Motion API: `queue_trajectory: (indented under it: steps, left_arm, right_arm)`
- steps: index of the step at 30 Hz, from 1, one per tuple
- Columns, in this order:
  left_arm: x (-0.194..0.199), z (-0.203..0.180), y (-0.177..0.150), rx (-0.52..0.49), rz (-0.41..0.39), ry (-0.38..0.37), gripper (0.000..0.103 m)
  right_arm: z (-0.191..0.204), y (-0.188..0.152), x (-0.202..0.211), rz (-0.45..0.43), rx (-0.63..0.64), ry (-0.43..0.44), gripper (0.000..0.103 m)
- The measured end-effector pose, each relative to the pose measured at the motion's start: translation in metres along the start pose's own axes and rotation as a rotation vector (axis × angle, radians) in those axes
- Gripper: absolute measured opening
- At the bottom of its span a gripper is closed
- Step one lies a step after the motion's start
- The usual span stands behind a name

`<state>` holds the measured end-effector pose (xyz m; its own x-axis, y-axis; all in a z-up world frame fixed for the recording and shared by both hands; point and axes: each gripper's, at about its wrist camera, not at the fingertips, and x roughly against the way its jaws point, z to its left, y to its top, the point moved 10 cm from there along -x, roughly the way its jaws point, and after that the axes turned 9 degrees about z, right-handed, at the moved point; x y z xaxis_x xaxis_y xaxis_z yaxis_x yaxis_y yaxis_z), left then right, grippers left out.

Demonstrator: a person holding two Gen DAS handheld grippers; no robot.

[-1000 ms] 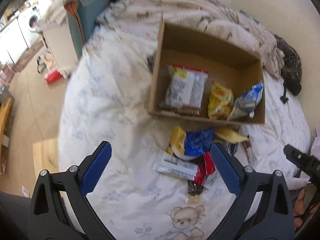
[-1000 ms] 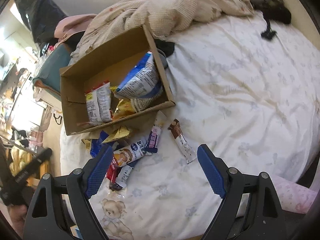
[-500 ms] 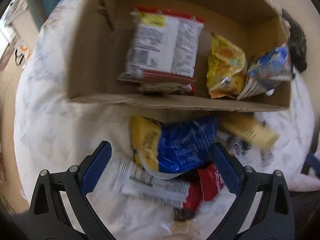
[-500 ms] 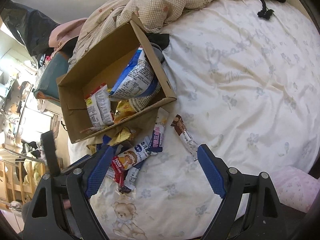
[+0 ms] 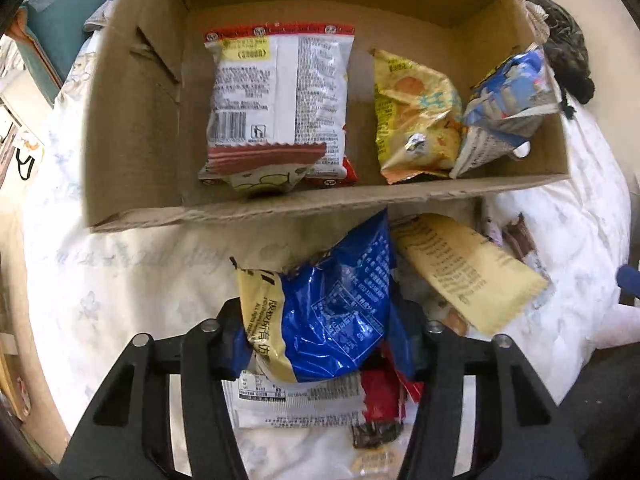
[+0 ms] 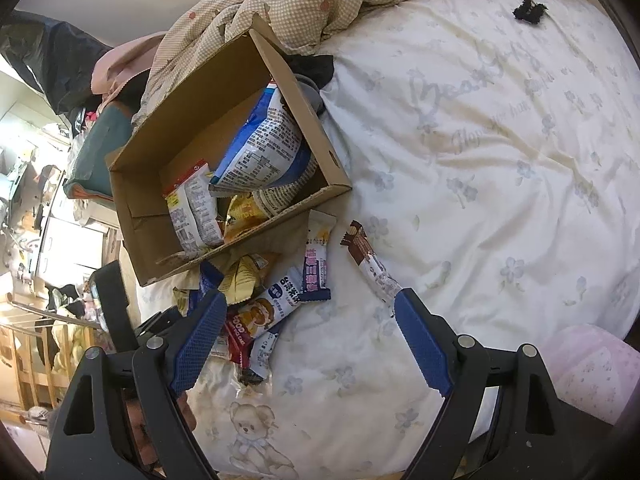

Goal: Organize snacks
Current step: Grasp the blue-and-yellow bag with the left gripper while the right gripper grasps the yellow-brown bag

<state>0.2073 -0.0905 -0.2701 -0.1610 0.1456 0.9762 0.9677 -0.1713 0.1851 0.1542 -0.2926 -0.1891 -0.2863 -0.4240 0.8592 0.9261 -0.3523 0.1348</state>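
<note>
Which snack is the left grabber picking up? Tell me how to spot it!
Find the cardboard box on the bed. Just in front of its near wall lies a pile of loose snacks, and the left gripper has its jaws closed on the blue and yellow bag. It is the only shiny blue one there.

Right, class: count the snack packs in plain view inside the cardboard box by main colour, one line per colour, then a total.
In the cardboard box:
Red-and-white pack: 1
Yellow pack: 1
Blue-and-white pack: 1
Total: 3 in plain view; something more lies mostly hidden under the red-and-white pack, so it is not counted.
</note>
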Motion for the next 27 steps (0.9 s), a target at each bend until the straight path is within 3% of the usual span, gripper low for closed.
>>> queue_trajectory:
  steps: [9,14,19,27]
  left_arm:
    - [0.071,0.006,-0.035,0.022,0.035,-0.017,0.051]
    - [0.103,0.023,-0.05,0.073,0.024,-0.038,0.051]
    - [0.114,0.042,-0.056,0.102,-0.016,-0.01,0.051]
    - [0.106,0.052,-0.052,0.174,-0.005,-0.047,0.051]
  right_arm:
    - [-0.017,0.006,0.01,-0.028,-0.101,0.05,0.089]
    - [-0.019,0.005,-0.004,0.031,-0.17,0.14,0.089]
    - [0.015,0.0,-0.027,0.107,-0.104,0.183,0.088]
    - [0.065,0.001,-0.077,0.189,0.019,0.125,0.083]
